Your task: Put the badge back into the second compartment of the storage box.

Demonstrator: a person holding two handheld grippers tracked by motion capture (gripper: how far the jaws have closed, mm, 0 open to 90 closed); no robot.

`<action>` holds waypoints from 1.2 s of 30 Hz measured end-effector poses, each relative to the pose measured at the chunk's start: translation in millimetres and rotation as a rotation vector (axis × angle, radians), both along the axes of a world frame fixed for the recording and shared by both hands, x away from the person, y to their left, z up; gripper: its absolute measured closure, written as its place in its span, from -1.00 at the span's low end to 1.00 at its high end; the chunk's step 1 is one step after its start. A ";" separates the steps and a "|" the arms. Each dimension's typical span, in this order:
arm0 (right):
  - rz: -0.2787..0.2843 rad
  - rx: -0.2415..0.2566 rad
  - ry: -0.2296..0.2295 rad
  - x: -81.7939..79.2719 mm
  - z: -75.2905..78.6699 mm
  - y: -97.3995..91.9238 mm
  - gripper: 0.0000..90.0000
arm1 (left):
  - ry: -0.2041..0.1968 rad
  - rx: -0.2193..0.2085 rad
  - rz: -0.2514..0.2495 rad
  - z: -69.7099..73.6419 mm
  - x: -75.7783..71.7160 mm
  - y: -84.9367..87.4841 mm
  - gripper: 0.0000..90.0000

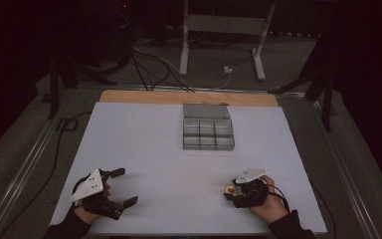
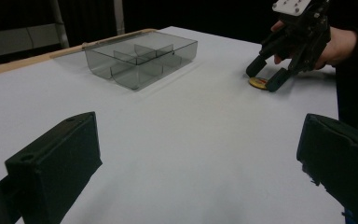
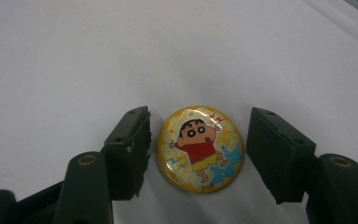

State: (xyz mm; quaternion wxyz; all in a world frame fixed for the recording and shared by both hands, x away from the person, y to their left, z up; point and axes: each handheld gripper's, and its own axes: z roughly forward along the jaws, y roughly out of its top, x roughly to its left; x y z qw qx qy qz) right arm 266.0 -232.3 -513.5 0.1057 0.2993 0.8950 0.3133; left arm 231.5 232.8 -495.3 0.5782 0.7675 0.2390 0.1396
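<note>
Yellow and glossy, the round badge (image 3: 200,148) lies flat on the white table (image 1: 179,189) near its front edge, toward the right corner. We have the right tongs (image 3: 198,154) tipped down over it, one jaw on each side, with a sliver of table showing between each pad and the rim, so nothing is gripped yet. To take it well, we judge that we should keep the tongs centred, bring the tips down to the table, and close evenly on opposite points of the rim. A domed, slick badge could squirt out if one jaw lands first. Our left tongs (image 1: 122,186) rest wide open and empty near the front left corner. The grey compartment box (image 1: 208,127) sits toward the far edge, well apart.
</note>
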 end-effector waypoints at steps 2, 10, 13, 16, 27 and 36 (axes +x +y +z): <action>0.001 -0.006 -0.004 -0.8 0.1 0.5 -0.09 | 0.001 0.000 0.001 0.0 0.1 0.1 -0.99; 0.018 -0.014 0.003 -1.4 0.8 2.4 0.05 | 0.002 -0.001 0.000 -0.1 0.5 -0.1 -0.99; 0.010 -0.015 0.017 -0.7 1.3 2.8 0.06 | 0.002 -0.001 0.000 0.2 0.2 -0.1 -0.99; 0.005 -0.017 0.018 -0.7 1.7 3.4 0.06 | 0.002 -0.002 0.001 0.1 0.4 0.1 -0.99; -0.014 -0.017 0.027 -0.6 4.2 4.5 0.06 | 0.007 -0.002 0.001 -0.6 1.1 0.2 -0.99; -0.021 -0.018 0.034 -2.6 8.5 5.2 0.06 | 0.007 0.002 0.000 -0.7 1.5 -0.4 -0.99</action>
